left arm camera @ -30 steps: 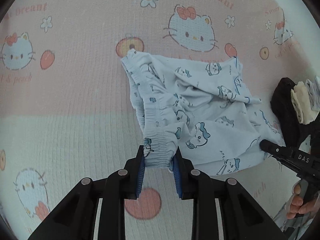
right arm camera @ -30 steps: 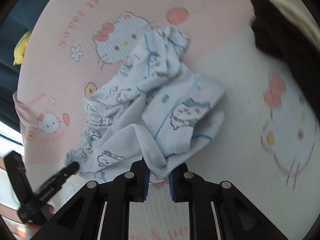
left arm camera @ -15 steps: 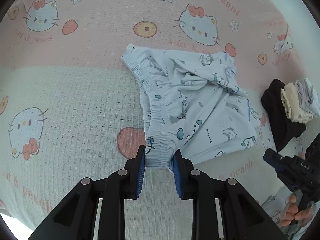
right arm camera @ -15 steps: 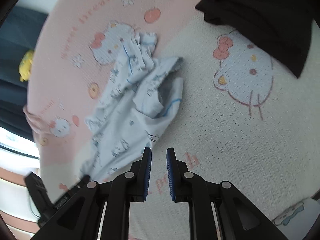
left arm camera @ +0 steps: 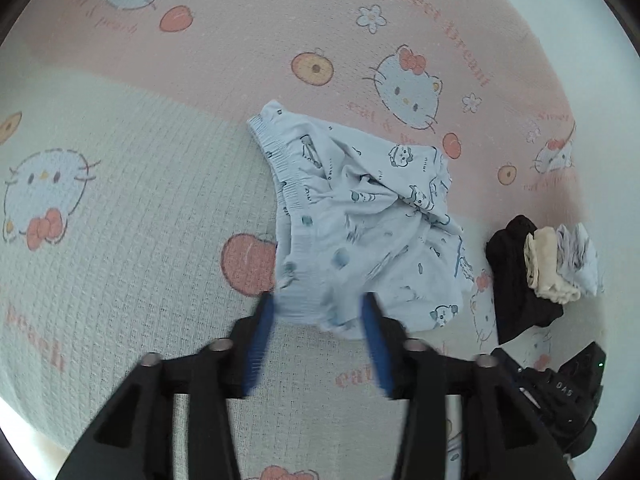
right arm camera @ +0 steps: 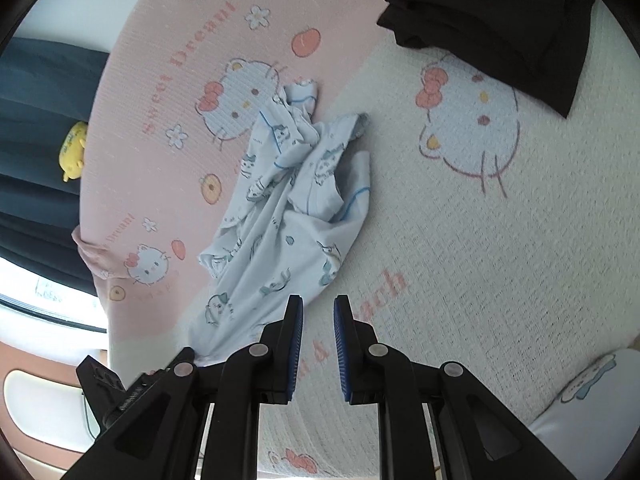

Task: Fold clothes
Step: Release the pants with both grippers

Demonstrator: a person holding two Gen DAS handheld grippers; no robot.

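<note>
Letting go of the shorts' waistband, shorts dead ahead of my left gripper.

Left gripper [left arm camera: 318,316] jaws opening, waistband corner between the blue pads but slipping free. Shorts [left arm camera: 360,216] lie on the bedspread [left arm camera: 120,208], long axis running away from me up and right, elastic edge on the left. Right gripper [right arm camera: 318,322] nearly pressed together, pinching nothing, the cloth just to its left; left one is nearer. Thin crumpled printed cotton, waffle-textured cover, folded pile [left arm camera: 540,268] off right.
</note>
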